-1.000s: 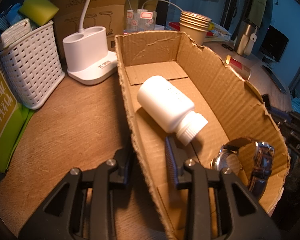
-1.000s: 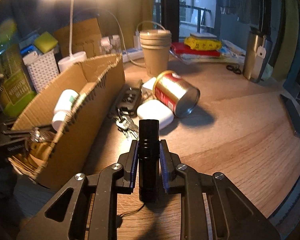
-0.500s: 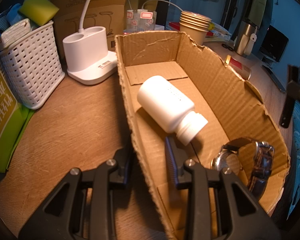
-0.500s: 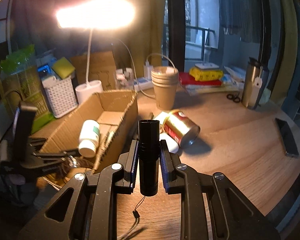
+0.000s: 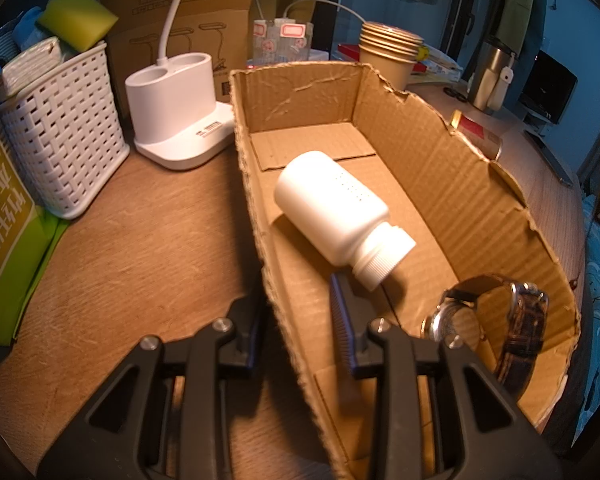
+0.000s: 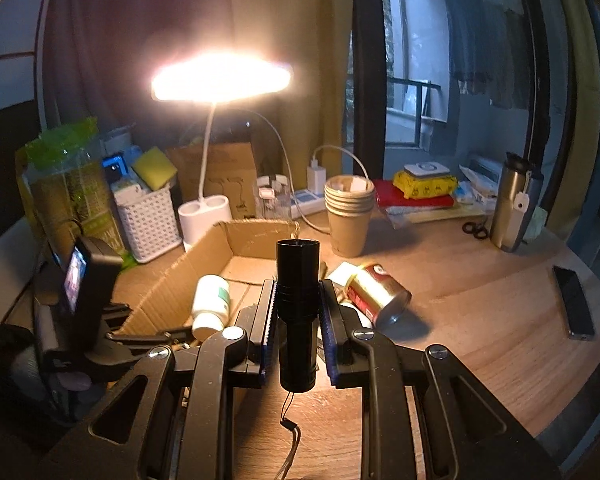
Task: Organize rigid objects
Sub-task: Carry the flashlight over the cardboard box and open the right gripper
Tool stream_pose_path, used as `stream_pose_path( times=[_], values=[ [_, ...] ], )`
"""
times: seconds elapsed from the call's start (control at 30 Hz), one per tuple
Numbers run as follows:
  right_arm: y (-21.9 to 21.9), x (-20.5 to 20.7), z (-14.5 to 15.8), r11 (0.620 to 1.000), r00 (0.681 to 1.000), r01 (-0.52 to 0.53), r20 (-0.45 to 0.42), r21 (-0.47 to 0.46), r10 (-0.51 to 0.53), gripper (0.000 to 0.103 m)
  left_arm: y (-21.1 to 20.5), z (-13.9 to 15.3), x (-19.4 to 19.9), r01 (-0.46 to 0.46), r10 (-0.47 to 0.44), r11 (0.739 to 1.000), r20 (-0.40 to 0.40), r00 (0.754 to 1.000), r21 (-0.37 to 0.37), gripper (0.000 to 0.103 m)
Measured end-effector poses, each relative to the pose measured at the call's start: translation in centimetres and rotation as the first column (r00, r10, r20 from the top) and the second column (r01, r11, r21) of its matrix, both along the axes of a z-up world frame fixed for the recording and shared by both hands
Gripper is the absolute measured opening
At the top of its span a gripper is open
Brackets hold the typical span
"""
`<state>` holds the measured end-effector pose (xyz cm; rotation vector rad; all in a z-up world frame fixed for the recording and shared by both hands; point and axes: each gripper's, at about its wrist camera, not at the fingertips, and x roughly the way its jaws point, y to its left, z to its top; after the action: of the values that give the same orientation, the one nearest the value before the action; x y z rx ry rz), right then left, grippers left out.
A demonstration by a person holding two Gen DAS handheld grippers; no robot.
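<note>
Raised since the earlier frame: right gripper (image 6: 297, 312) with its torch (image 6: 297, 320), the desk now lying lower in its view; left gripper (image 5: 298, 320) unchanged in place.

Right gripper: jaws closed on a black torch, pads pressed to its ribbed middle, torch upright between them, wrist cord hanging from its lower end. Held in the air above the desk (image 6: 480, 292), in front of the box (image 6: 172, 280).

Left gripper: jaws nearly closed, clamped on the left wall of the box (image 5: 420, 152), one finger outside, one inside.

Box: cardboard, open top, torn rim, on the desk (image 5: 140, 248). Contents: white bottle (image 5: 336, 212) on its side, cap toward the gripper; watch (image 5: 496, 320) at the near right corner, dial on edge, dark strap against the right wall.

Outside the box, right side: gold and red can (image 6: 374, 294) on its side, a white item just behind it, mostly hidden.

Other items:
- Stack of paper cups (image 6: 349, 216), upright, beyond the can.
- Lamp (image 6: 220, 80), lit; white base (image 5: 176, 116) just beside the box's far left corner.
- White basket (image 5: 60, 128) left of the base, yellow sponge (image 5: 78, 20) on top.
- Steel flask (image 6: 514, 204), far right.
- Phone (image 6: 574, 302), flat at the right edge.
</note>
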<state>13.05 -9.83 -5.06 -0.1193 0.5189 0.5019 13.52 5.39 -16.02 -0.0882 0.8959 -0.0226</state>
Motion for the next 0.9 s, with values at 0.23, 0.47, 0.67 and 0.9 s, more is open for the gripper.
stream_pose_path(
  times=[0.23, 0.47, 0.67, 0.9],
  values=[
    [0.9, -1.2, 1.9, 0.999, 0.998, -0.038, 0.052, 0.011, 0.038, 0.022, 0.0, 0.0, 0.0, 0.0, 0.0, 1.0, 0.0, 1.0, 0.0, 0.032],
    [2.3, -1.8, 3.0, 0.994, 0.992, -0.106, 0.069, 0.028, 0.104, 0.022, 0.0, 0.0, 0.0, 0.0, 0.0, 1.0, 0.0, 1.0, 0.0, 0.032],
    [4.0, -1.6, 2.6, 0.989, 0.988, -0.146, 0.055, 0.022, 0.144, 0.022, 0.0, 0.0, 0.0, 0.0, 0.0, 1.0, 0.0, 1.0, -0.001, 0.032],
    [5.5, -0.1, 0.8, 0.984, 0.985, -0.173, 0.002, 0.029, 0.173, 0.022, 0.0, 0.0, 0.0, 0.0, 0.0, 1.0, 0.0, 1.0, -0.001, 0.032]
  ],
)
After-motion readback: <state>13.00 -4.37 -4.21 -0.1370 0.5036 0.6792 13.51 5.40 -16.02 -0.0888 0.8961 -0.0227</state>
